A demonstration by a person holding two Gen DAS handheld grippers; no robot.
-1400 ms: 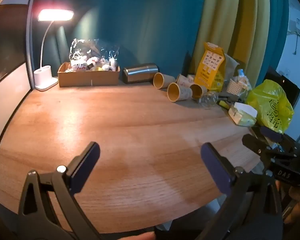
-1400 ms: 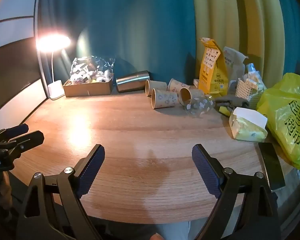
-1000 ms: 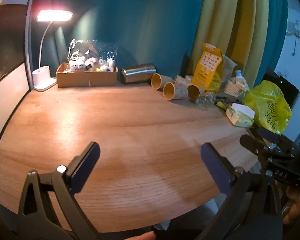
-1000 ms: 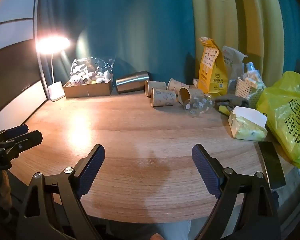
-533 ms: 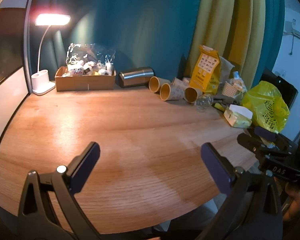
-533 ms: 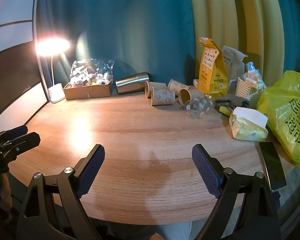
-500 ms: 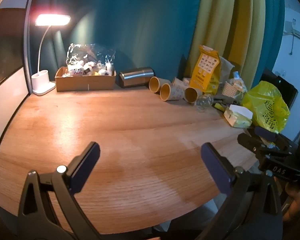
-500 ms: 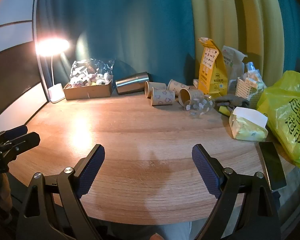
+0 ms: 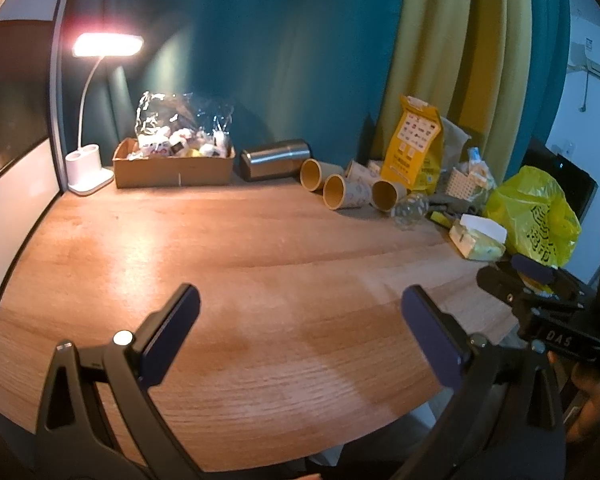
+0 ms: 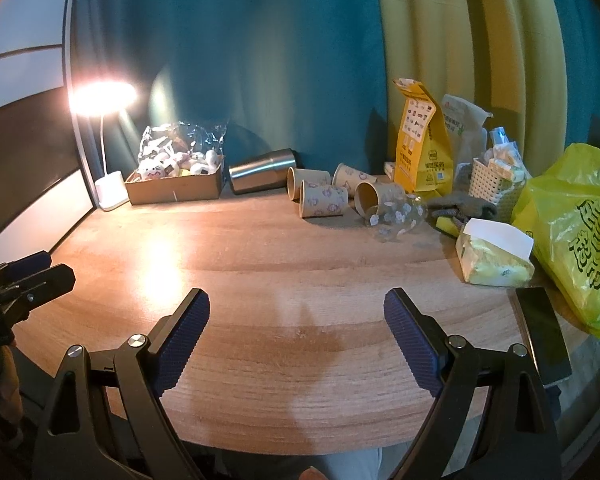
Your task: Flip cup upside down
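Note:
Several paper cups lie on their sides at the back of the wooden table: one patterned cup (image 10: 323, 200) nearest, another (image 10: 377, 196) to its right, also seen in the left wrist view (image 9: 346, 194). A steel tumbler (image 10: 260, 171) and a clear glass cup (image 10: 396, 216) lie on their sides beside them. My left gripper (image 9: 300, 326) is open and empty over the table's front edge. My right gripper (image 10: 296, 330) is open and empty, also at the front edge, far from the cups.
A cardboard box of packets (image 10: 176, 184) and a lit desk lamp (image 10: 108, 184) stand back left. A yellow bag (image 10: 420, 140), basket (image 10: 492, 180), tissue pack (image 10: 496, 256), yellow plastic bag (image 10: 576, 232) and a phone (image 10: 542, 336) crowd the right side.
Both grippers have drawn back slightly from the table, so the cups look smaller and farther. Both stay open and empty.

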